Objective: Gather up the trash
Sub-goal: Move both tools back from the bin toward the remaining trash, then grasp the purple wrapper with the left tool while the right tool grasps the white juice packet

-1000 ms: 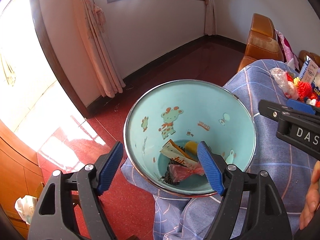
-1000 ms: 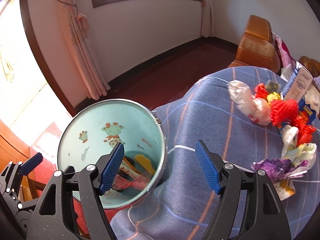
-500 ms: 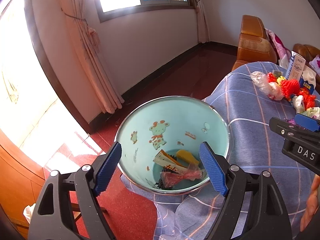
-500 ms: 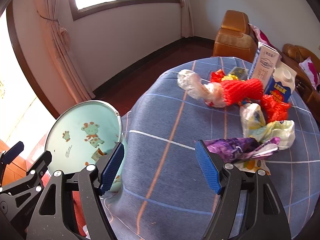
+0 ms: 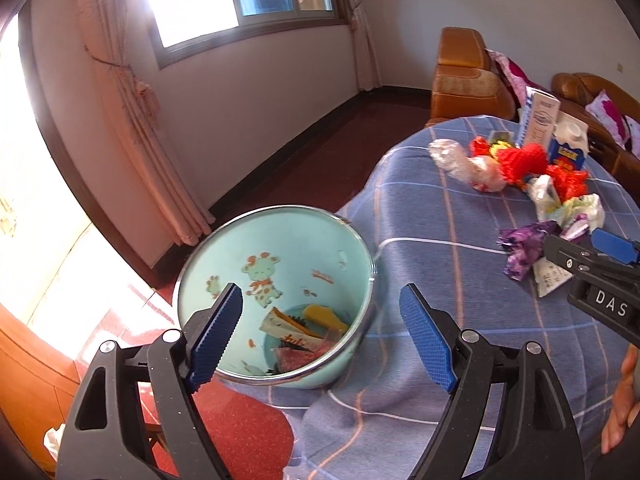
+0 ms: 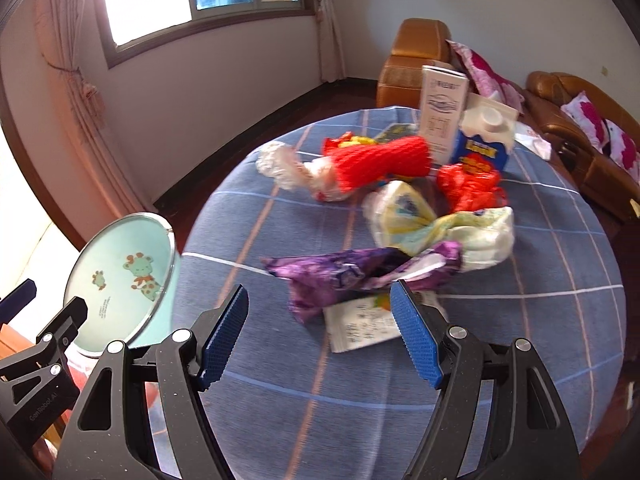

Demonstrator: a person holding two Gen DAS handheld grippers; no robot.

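Observation:
A light blue bin [image 5: 320, 248] with a giraffe picture stands at the table's left edge and holds several wrappers [image 5: 296, 332]. My left gripper [image 5: 320, 290] hovers open above the bin with nothing between its pads. My right gripper [image 6: 318, 288] is open over the table, just short of a crumpled purple wrapper [image 6: 348, 272] and a white paper packet [image 6: 360, 328]. Behind them lie a yellow-white wrapper [image 6: 404, 212], red netting [image 6: 380, 160], red plastic [image 6: 468, 184], a clear bag [image 6: 280, 164] and two cartons [image 6: 442, 112]. The bin [image 6: 120, 264] shows at the left.
The round table wears a blue checked cloth [image 6: 400, 400]. A brown leather sofa [image 6: 420, 60] with pink cushions stands behind it. Red floor [image 5: 240, 440] and a wooden cabinet [image 5: 24, 380] lie left of the bin. A person's hand [image 5: 624, 400] shows at the right edge.
Both grippers have swung right, away from the bin and toward the trash heap. The bin has slid to the left edge of the right wrist view. Both stay open and empty.

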